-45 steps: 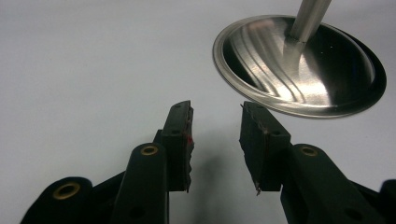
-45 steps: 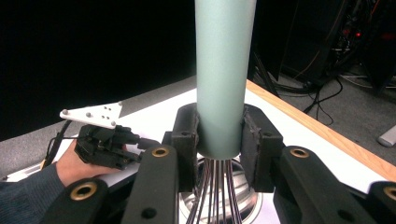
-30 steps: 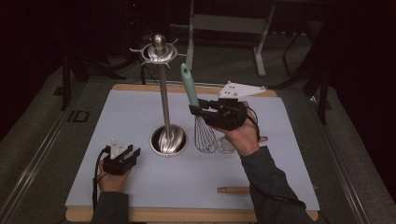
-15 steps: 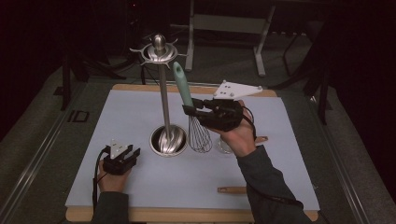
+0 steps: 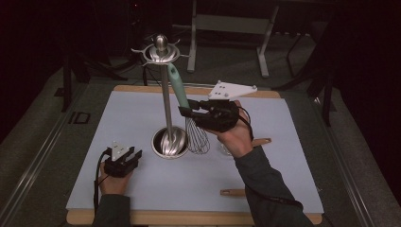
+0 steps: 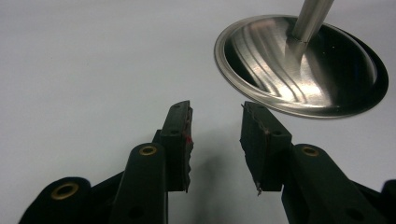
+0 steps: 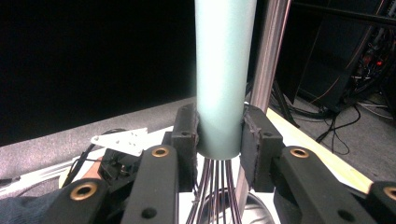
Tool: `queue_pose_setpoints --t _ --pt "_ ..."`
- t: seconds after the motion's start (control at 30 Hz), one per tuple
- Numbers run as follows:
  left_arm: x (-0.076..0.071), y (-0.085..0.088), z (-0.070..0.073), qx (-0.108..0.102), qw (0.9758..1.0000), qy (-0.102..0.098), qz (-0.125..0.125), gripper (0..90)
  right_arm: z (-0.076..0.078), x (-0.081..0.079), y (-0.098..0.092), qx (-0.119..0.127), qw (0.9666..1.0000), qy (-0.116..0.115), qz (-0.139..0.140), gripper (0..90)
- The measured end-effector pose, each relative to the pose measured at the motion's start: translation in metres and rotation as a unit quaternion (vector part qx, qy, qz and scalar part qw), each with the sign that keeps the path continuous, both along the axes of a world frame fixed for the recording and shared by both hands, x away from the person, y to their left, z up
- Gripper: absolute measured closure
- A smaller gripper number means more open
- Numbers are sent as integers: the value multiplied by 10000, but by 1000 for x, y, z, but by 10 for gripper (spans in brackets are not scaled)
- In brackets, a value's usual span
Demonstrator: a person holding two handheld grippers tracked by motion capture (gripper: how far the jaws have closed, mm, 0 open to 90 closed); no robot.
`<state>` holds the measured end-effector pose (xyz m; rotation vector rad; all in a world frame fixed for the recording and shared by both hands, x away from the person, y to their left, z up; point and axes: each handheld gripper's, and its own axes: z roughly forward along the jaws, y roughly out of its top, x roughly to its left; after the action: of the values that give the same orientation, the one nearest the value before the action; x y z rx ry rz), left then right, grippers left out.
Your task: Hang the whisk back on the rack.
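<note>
Pale blue mat point(image 5: 142, 113), right hand-held gripper point(image 5: 188, 112) pinching whisk point(image 5: 182, 94) beside steel stand point(image 5: 164, 101), left hand-held gripper point(image 5: 126, 153) spread, empty.

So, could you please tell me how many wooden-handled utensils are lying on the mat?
2: one wooden handle juts out right of the right hand; another lies near the mat's front edge. Their working ends are hidden.

Matt mint plastic whisk handle point(image 7: 224, 79); glossy polished steel stand base point(image 6: 299, 70).

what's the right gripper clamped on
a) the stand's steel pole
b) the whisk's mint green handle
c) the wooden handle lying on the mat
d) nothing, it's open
b: in the right gripper view the right gripper has both pads pressed on the whisk at the bottom of its green handle, wires hanging below.
</note>
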<state>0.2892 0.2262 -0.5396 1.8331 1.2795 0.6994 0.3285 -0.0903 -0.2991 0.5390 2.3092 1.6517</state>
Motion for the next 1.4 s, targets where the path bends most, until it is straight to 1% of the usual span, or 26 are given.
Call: queue_pose_setpoints --t 0.1,0.23,0.67,0.83,1.0,1.13,1.4 --pt "0 0 0 -8 10000 7 16 633 0 2 2 -16 10000 -9 0 695" --pt "0 0 0 -5 10000 8 14 633 -1 6 2 15 10000 35 -32 694" --pt "0 0 0 -10 10000 11 12 633 -7 18 10 -41 9998 163 -78 694" --pt "0 0 0 -11 10000 14 8 633 -9 26 19 -187 9998 93 -14 694" --pt "0 0 0 -17 10000 21 8 633 -9 32 26 -315 9995 61 -33 693" --pt "0 0 0 -19 10000 16 12 633 -8 34 29 -336 9994 91 -23 692" --pt "0 0 0 -23 10000 18 25 633 -8 34 32 -363 9993 68 -47 682"
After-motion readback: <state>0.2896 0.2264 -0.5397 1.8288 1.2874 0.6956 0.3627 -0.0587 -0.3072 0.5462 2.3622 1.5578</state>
